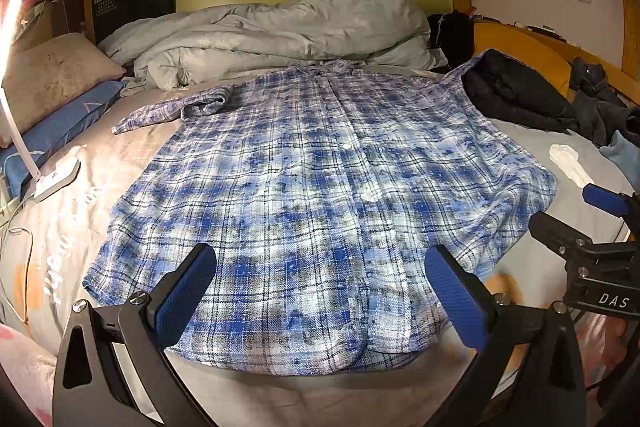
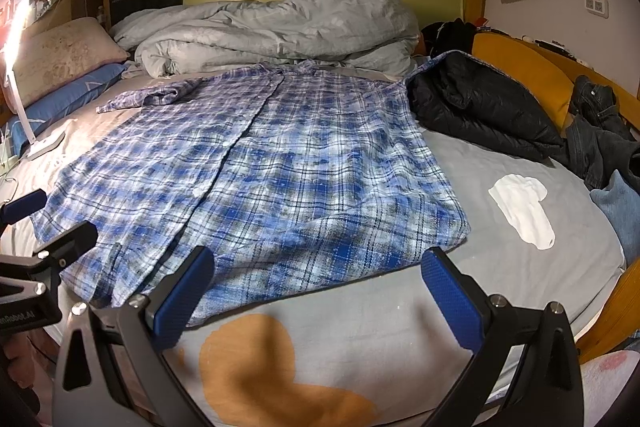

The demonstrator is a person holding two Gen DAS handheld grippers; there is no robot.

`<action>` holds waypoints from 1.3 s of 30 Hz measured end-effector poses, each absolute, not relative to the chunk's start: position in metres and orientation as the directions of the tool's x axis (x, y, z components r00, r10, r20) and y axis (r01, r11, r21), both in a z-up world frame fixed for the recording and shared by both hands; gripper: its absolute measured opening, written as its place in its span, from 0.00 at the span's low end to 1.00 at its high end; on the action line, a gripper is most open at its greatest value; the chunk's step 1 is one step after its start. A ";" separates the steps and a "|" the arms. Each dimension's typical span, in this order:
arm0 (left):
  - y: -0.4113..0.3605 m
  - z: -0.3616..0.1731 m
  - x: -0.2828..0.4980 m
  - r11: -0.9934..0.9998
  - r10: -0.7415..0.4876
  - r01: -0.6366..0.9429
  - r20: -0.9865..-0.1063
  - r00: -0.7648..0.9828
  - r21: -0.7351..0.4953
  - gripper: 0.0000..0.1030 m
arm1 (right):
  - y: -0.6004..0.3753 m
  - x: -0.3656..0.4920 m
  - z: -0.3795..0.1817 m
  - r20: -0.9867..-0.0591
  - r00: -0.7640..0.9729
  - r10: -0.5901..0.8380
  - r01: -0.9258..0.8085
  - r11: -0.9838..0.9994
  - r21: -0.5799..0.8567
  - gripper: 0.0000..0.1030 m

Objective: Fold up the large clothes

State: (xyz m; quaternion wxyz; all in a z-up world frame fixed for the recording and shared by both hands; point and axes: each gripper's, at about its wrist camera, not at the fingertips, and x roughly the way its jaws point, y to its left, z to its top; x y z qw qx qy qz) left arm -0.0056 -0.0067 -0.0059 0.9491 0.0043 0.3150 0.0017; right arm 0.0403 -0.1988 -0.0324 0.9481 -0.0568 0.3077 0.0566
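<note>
A large blue and white plaid shirt (image 1: 312,187) lies spread flat, front up, on the grey bed sheet (image 1: 60,227); it also shows in the right wrist view (image 2: 256,179). Its left sleeve (image 1: 172,109) is bunched toward the pillows. Its right sleeve runs under a black jacket (image 1: 516,95). My left gripper (image 1: 320,291) is open and empty, above the shirt's bottom hem. My right gripper (image 2: 318,291) is open and empty, above the hem's right corner and the bare sheet (image 2: 400,307). Each gripper shows at the edge of the other's view.
A crumpled grey duvet (image 2: 272,27) lies behind the shirt. Pillows (image 1: 52,83) and a lit white desk lamp (image 1: 52,179) are at the left. A black jacket (image 2: 480,107), dark jeans (image 2: 600,135) and a white cloth (image 2: 524,211) lie at the right, by the wooden bed rail (image 2: 520,67).
</note>
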 end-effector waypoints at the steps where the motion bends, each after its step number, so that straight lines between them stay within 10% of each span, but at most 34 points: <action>1: -0.007 -0.006 -0.005 1.000 0.006 0.000 -0.599 0.801 0.010 1.00 | -0.199 0.040 -0.033 -0.590 0.804 0.072 -0.143 0.987 -0.073 1.00; 39: -0.006 -0.010 -0.004 1.000 0.011 -0.004 -0.615 0.789 0.014 1.00 | -0.198 0.038 -0.032 -0.591 0.804 0.068 -0.146 0.986 -0.085 1.00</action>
